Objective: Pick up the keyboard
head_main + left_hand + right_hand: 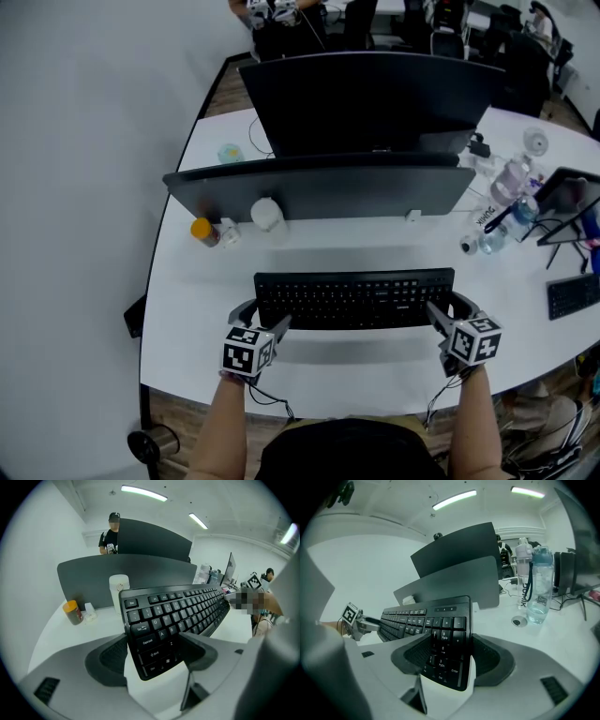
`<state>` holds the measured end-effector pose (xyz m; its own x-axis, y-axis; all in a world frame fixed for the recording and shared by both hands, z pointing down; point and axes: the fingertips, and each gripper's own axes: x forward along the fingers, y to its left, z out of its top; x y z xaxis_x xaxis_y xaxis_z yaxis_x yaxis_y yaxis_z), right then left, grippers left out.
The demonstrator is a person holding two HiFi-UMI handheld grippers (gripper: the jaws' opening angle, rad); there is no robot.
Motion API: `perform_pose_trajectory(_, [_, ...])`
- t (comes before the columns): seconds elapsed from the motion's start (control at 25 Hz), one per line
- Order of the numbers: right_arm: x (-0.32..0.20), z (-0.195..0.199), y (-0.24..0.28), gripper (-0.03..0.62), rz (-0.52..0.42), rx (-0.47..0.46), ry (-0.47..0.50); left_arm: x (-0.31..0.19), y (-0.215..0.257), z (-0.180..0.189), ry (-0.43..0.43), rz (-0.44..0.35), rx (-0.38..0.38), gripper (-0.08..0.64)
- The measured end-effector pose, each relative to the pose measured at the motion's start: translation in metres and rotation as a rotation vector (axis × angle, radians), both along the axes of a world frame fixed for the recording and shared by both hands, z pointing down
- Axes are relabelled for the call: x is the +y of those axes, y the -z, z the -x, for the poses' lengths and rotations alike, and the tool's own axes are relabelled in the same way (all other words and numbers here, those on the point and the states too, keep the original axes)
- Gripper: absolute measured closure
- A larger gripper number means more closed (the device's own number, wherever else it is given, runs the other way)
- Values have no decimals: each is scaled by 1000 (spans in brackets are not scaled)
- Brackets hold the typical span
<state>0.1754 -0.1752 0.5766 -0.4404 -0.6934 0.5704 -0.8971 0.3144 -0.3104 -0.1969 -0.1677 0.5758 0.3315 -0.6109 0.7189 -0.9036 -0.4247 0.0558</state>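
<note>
A black keyboard [354, 298] hangs above the white desk [309, 370], its shadow on the desk below. My left gripper [267, 317] is shut on its left end and my right gripper [446, 313] on its right end. In the left gripper view the keyboard [173, 613] runs between the two pads, which press on its Ctrl and Shift corner. From the right gripper view the keyboard [436, 625] has its number-pad end clamped between the pads, and the left gripper [358, 623] shows at its far end.
A dark curved monitor [323, 187] stands behind the keyboard, a second monitor [370, 98] behind that. An orange-lidded jar [203, 231] and a white cup [267, 215] sit at the monitor's left. Bottles [511, 183], a second keyboard [572, 295] and cables crowd the right.
</note>
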Motion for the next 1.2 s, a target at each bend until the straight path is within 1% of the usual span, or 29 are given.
perform_pose_trajectory(0.28, [-8,5,32,314,-71,-5,9,-4,34,5,16,-78,1,216])
perform_pose_trajectory(0.68, [-12,8,74,314,-158,-14,8,-8,79,9,28,-163,4,218])
perform_pose_trajectory(0.84, [-13,9,95,314,-202,-14,15,-5,101,9,36,-212,7,218])
perform_pose_trajectory(1.2, [-9,6,132,314,-272,-34,-5,-9,146,7,7,-300,9,219])
